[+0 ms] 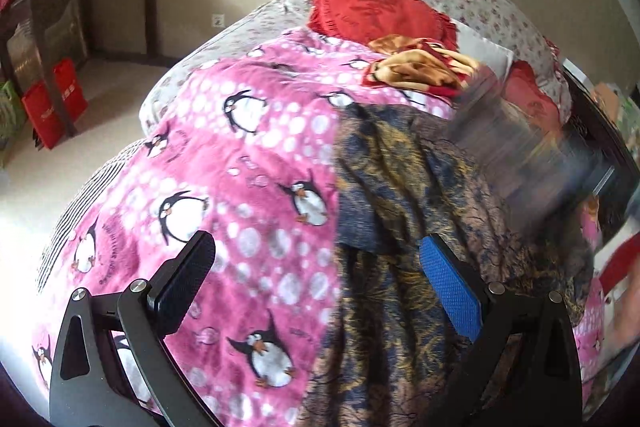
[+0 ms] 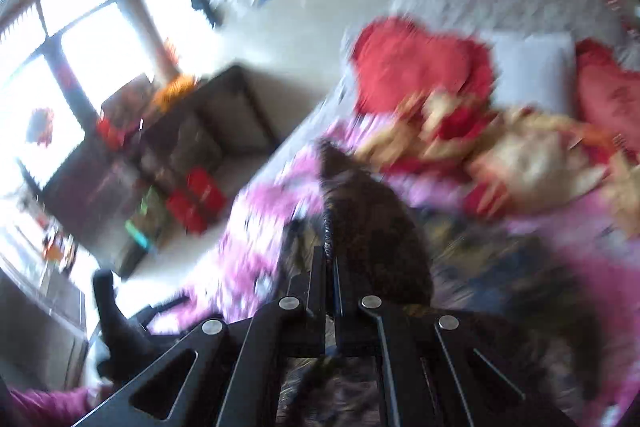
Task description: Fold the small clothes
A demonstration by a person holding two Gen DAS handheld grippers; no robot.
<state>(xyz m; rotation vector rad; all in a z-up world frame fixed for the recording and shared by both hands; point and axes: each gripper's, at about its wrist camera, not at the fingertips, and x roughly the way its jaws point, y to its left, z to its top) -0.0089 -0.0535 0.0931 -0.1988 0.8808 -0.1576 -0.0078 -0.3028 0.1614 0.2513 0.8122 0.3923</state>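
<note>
Your right hand-held gripper (image 2: 329, 259) pinches the limp, light patterned garment (image 1: 400, 187); your left hand-held gripper (image 1: 316, 267), spread, should take the hem below it.

The left gripper (image 1: 316, 267) is seen at the bottom of the frame with jaws spread wide. A dark patterned cloth (image 1: 404, 187) is draped at centre right over a pink penguin blanket (image 1: 240, 155).

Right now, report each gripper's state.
Left gripper: open, holding nothing.
Right gripper: shut on the dark patterned garment.
</note>
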